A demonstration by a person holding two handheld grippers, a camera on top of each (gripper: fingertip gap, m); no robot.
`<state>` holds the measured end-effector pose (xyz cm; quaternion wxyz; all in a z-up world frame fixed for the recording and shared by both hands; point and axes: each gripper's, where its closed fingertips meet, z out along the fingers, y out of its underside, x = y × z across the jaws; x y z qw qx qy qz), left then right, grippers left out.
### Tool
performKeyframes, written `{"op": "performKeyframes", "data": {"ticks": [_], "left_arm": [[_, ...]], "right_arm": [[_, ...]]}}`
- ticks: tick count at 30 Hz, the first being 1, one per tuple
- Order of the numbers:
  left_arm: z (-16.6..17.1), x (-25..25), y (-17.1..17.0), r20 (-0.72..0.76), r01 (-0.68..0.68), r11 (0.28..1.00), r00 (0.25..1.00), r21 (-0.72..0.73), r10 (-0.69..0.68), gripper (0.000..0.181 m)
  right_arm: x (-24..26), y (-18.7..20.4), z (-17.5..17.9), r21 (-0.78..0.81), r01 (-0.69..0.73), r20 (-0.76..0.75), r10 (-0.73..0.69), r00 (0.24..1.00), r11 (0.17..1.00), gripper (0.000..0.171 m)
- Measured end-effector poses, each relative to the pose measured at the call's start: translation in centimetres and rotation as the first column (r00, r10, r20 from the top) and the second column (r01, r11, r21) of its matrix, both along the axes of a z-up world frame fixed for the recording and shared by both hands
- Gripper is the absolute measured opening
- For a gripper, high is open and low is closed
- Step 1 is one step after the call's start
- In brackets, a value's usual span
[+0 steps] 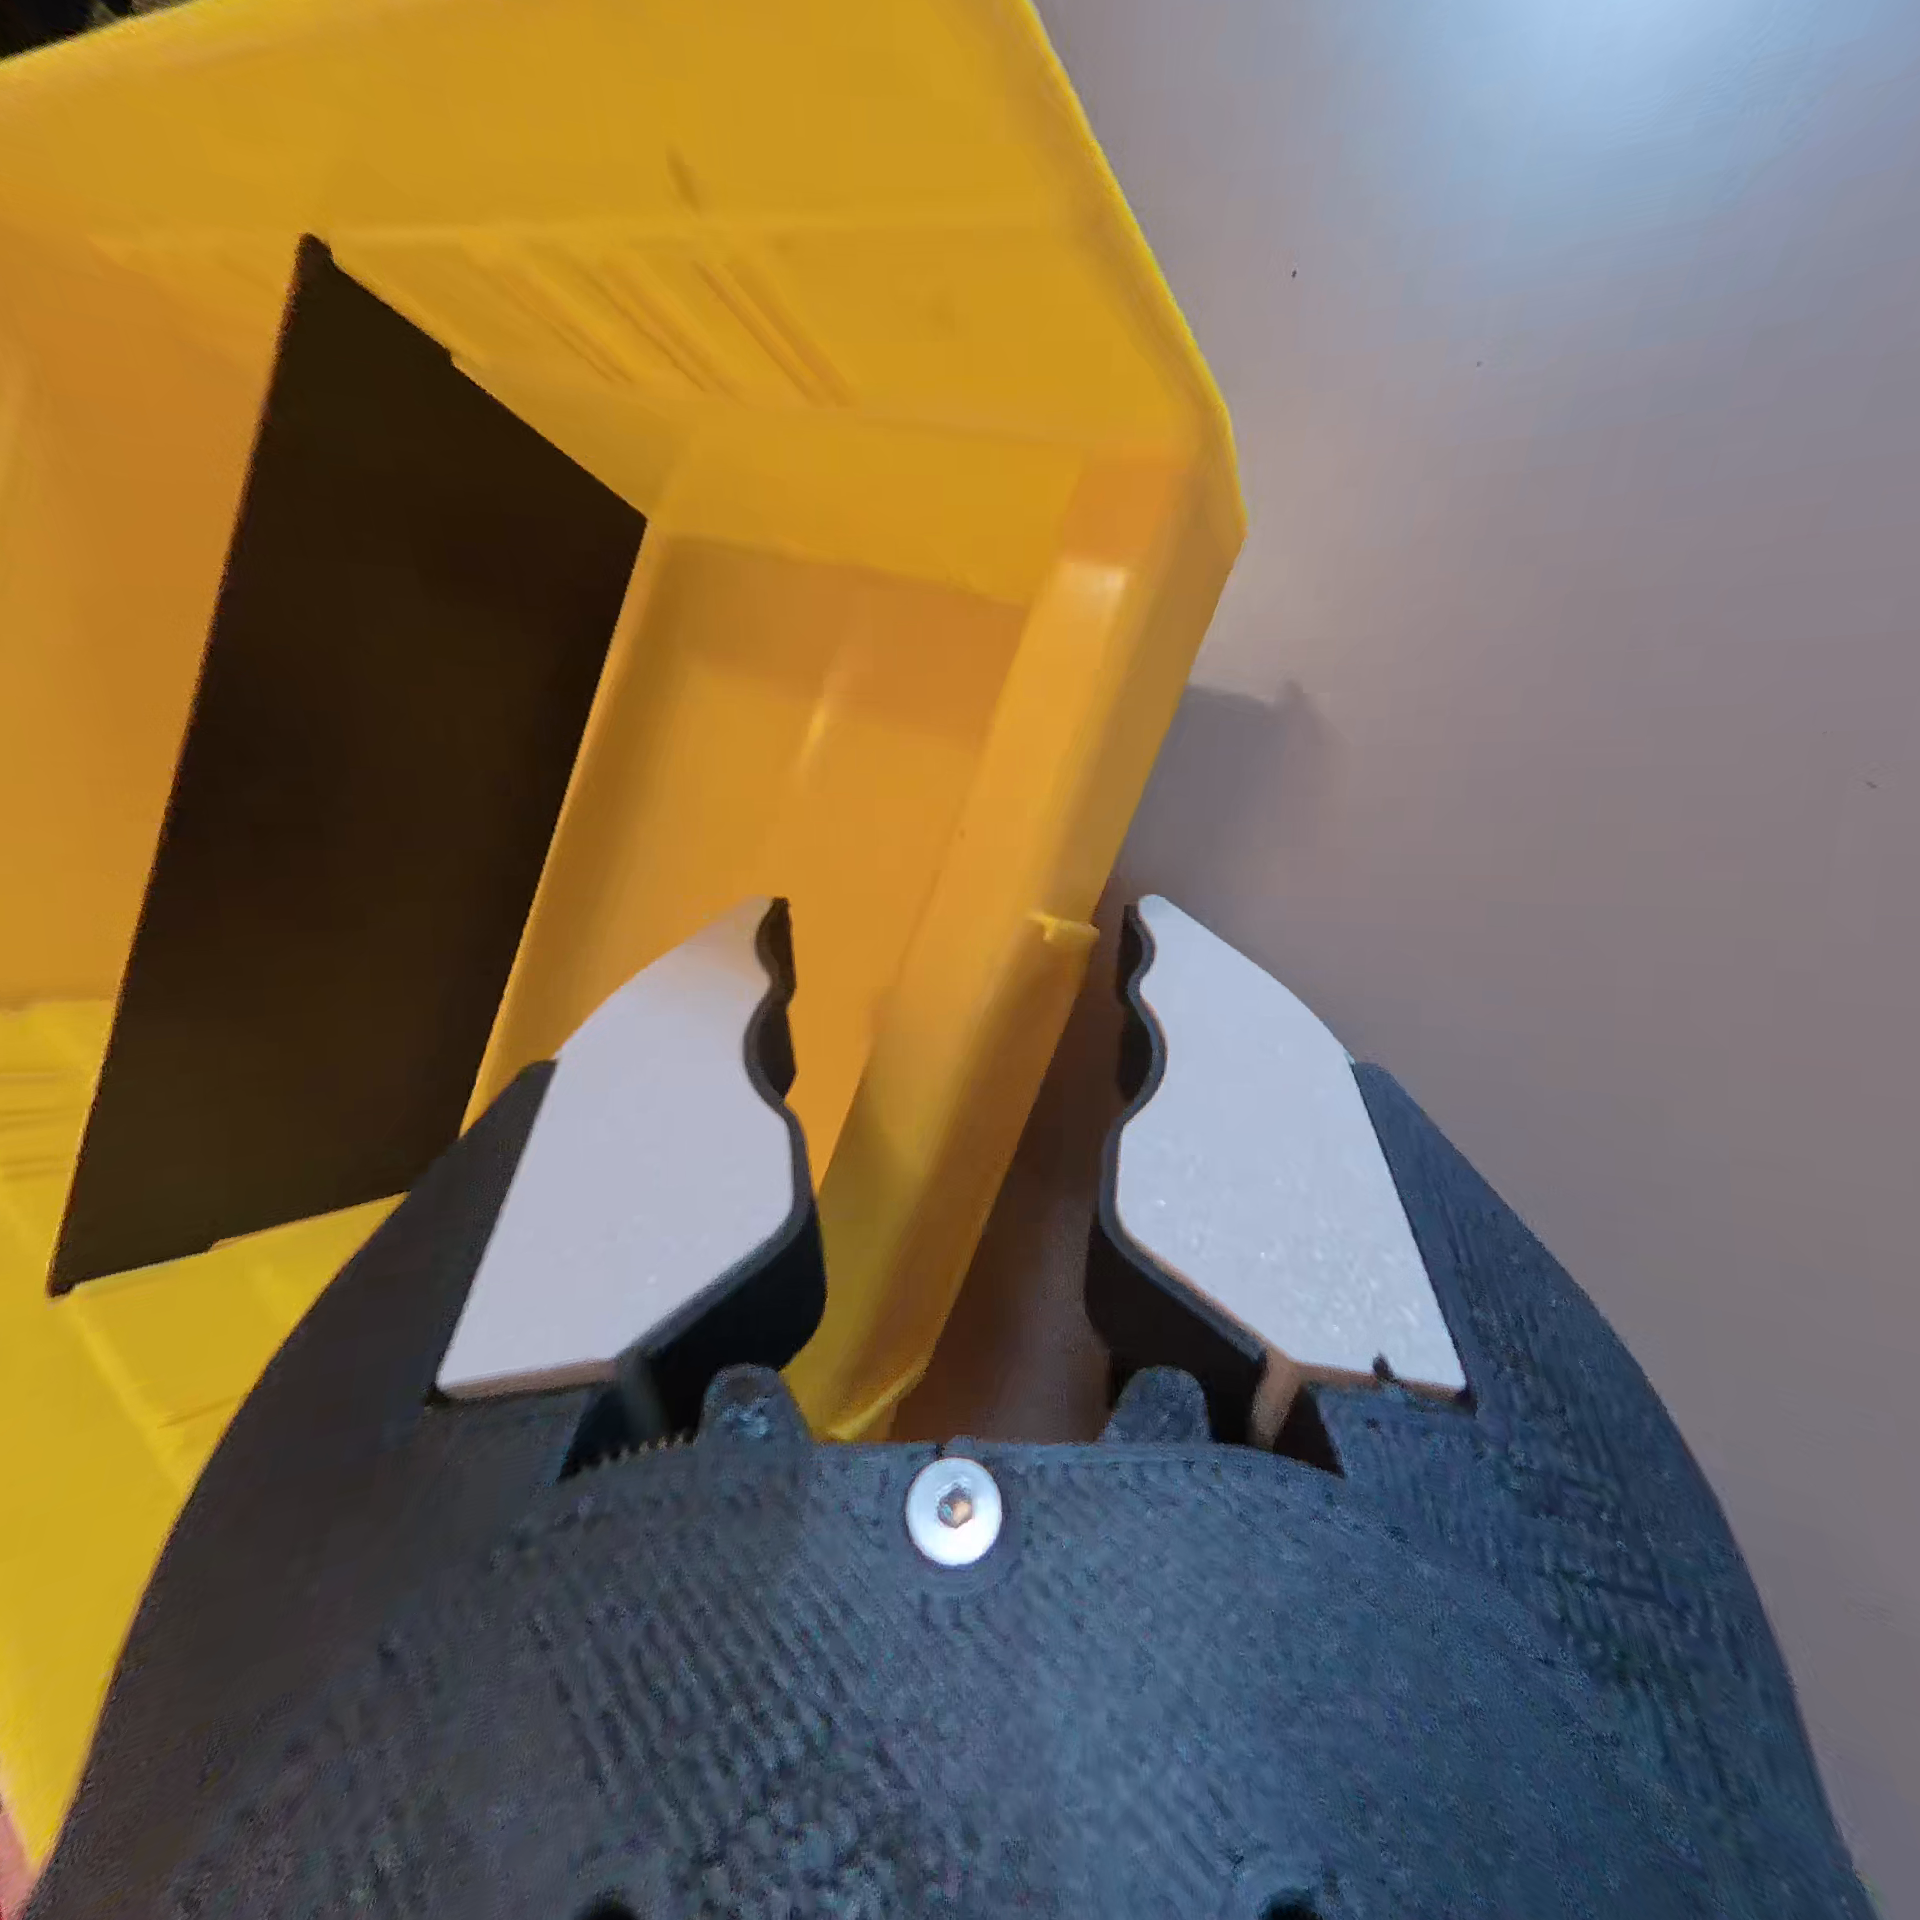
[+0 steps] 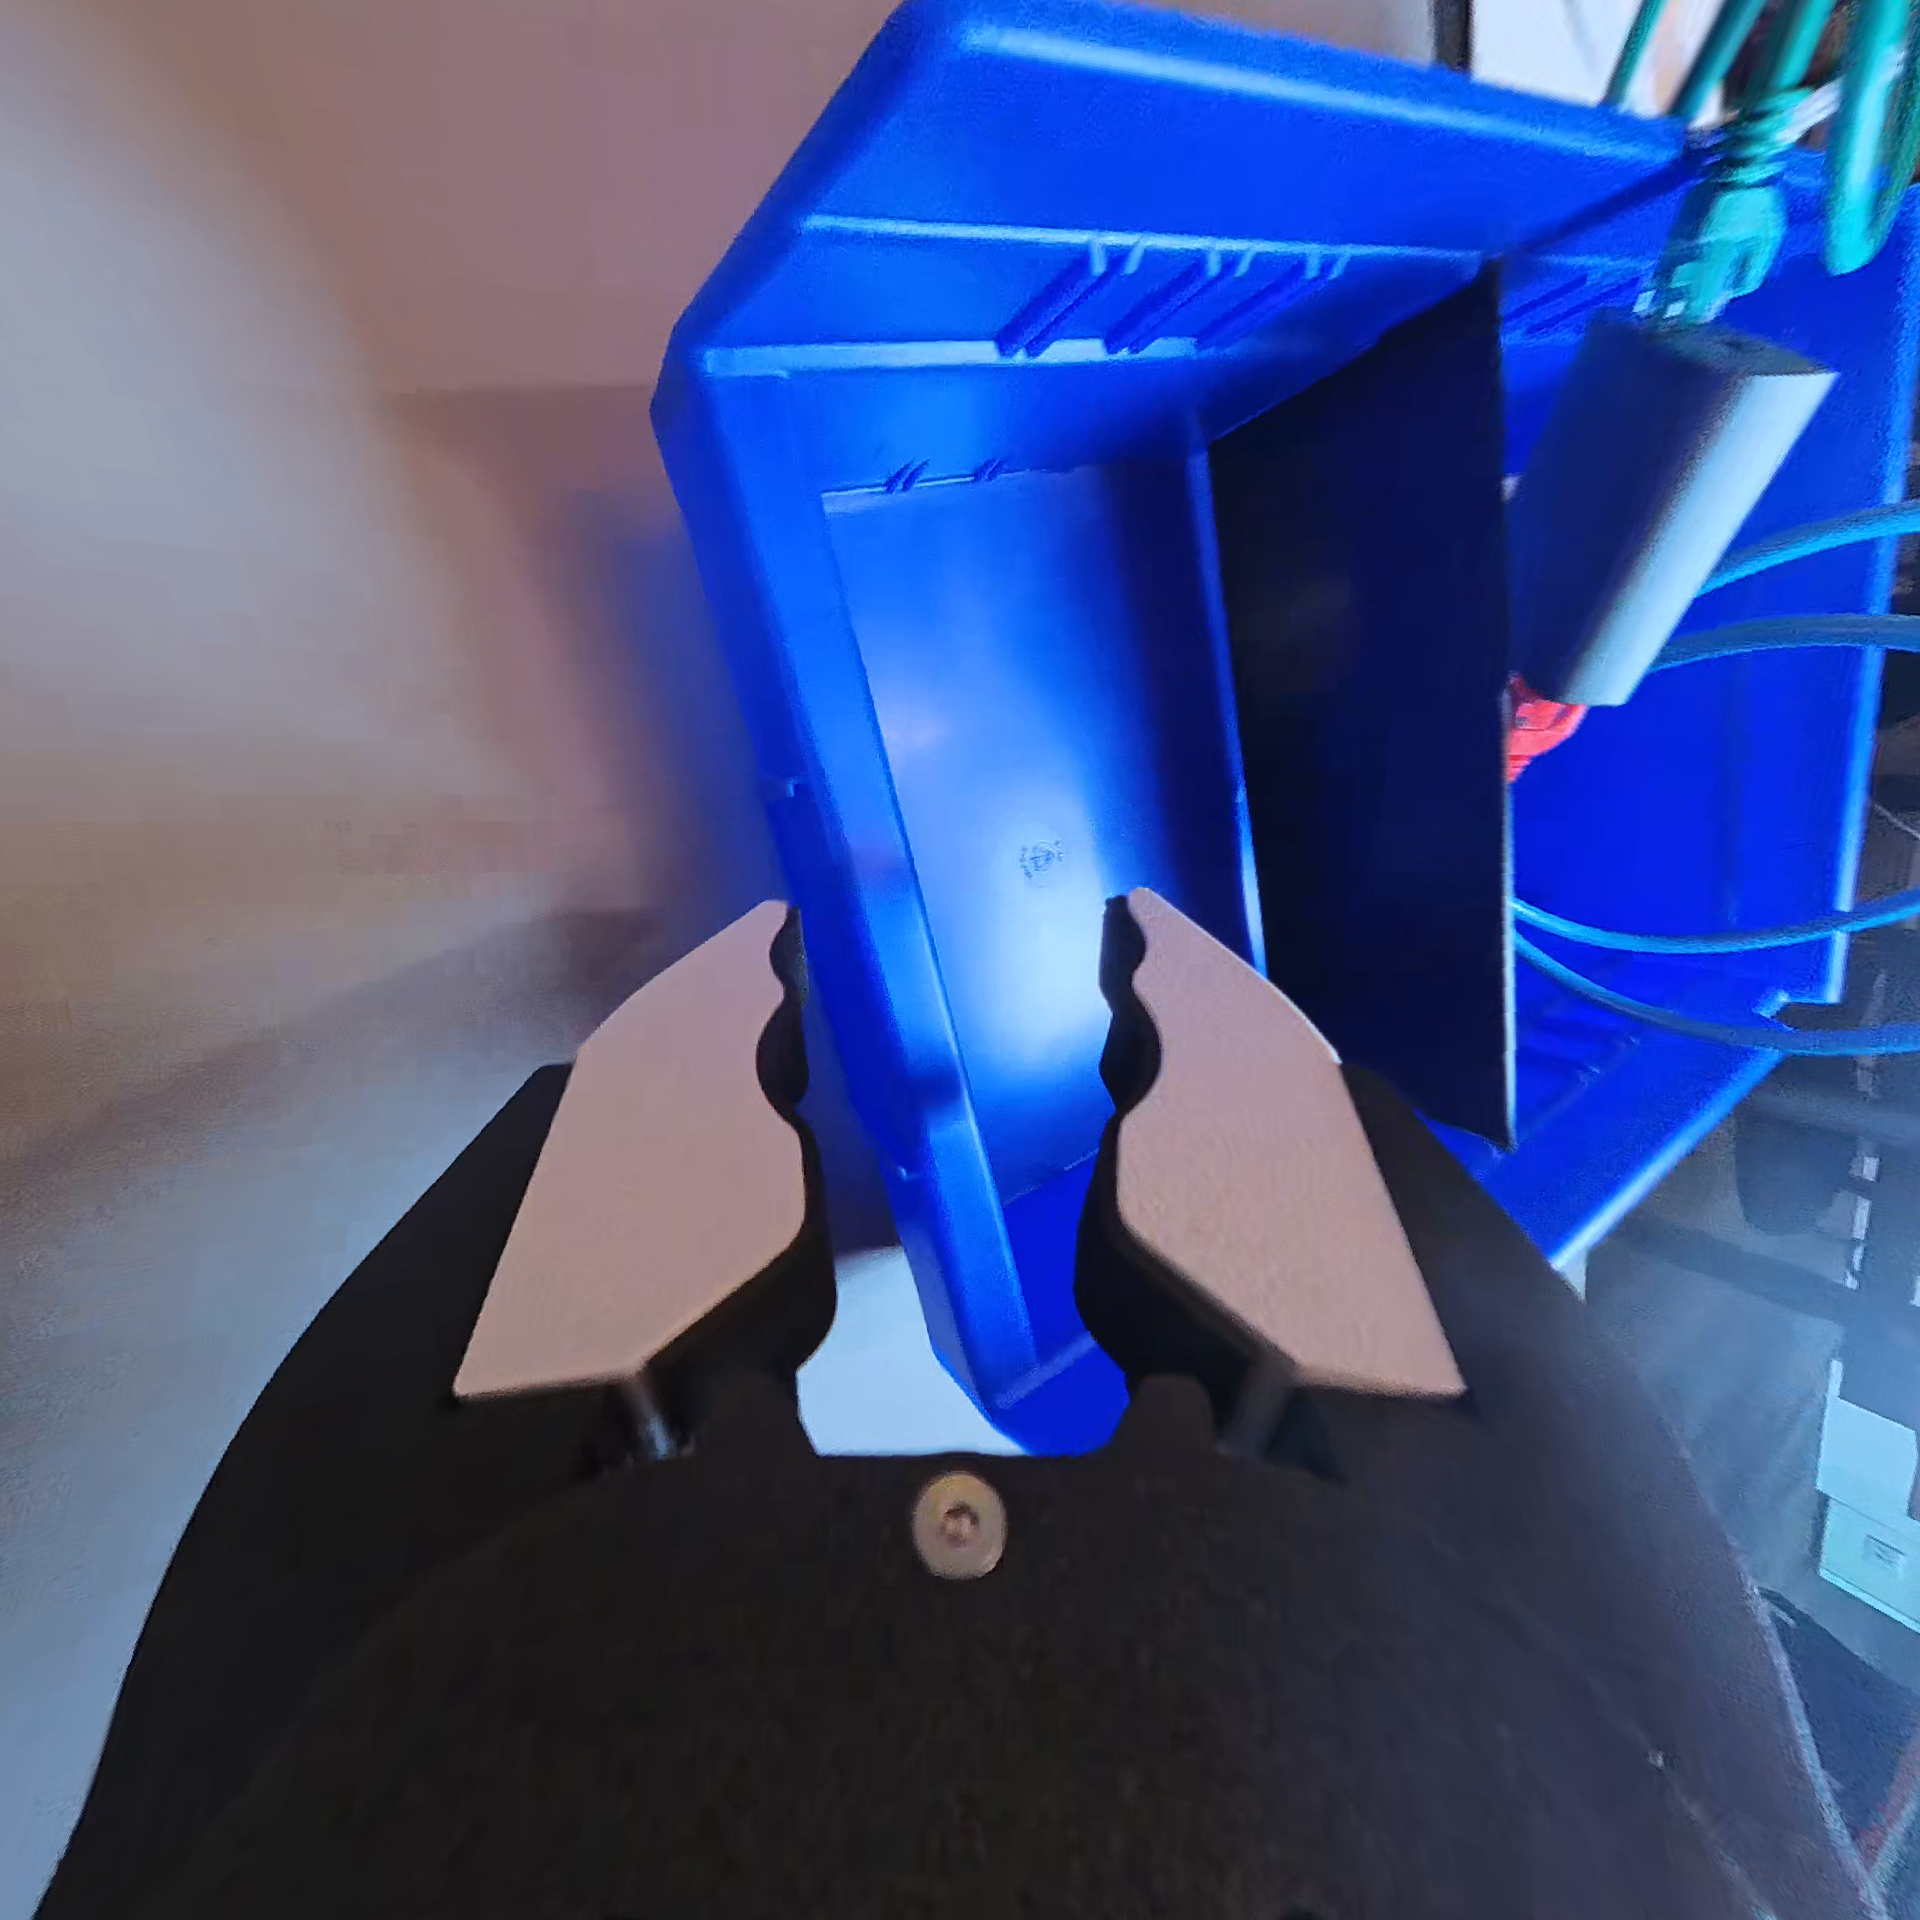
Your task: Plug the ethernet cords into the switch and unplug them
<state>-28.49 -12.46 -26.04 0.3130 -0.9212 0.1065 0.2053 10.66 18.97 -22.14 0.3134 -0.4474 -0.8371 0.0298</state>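
The grey switch (image 2: 1673,520) lies in the far compartment of the blue bin (image 2: 1039,135), past a black divider (image 2: 1371,727), with green cords (image 2: 1766,156) at its upper end and blue cords (image 2: 1714,935) trailing beside it. Your right gripper (image 2: 951,904) is spread, straddling the blue bin's near wall without clamping it. Your left gripper (image 1: 956,904) is likewise spread across the wall of the yellow bin (image 1: 727,208), which holds a black divider (image 1: 364,779). Both bins appear tilted above the pale worktop (image 1: 1558,520).

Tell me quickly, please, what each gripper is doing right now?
Left gripper: open, straddling the yellow bin wall.
Right gripper: open, straddling the blue bin wall.
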Motion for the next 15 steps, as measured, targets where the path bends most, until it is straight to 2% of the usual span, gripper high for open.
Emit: {"op": "performKeyframes", "data": {"ticks": [4,9,12,15], "left_arm": [[-0.5,0.3,0.4,0.052,0.047,0.998,0.998,-0.048,-0.044,0.042],[-0.6,1.4,0.8,0.033,0.090,0.994,0.996,-0.060,-0.088,0.035],[-0.6,3.8,1.1,0.041,0.142,0.987,0.989,-0.073,-0.139,0.035],[-0.6,7.8,1.9,0.048,0.253,0.965,0.967,-0.073,-0.250,0.035]], "right_arm": [[-0.9,0.0,-1.1,-0.028,-0.003,0.025,0.004,1.000,1.000,0.058],[-1.1,-0.7,-1.5,-0.107,-0.025,0.040,0.030,0.999,0.994,0.048],[-0.8,-1.9,-2.3,-0.179,-0.035,0.079,0.050,0.996,0.983,0.048],[-1.2,-1.8,-2.7,-0.119,-0.059,0.076,0.068,0.995,0.991,0.029]]}}
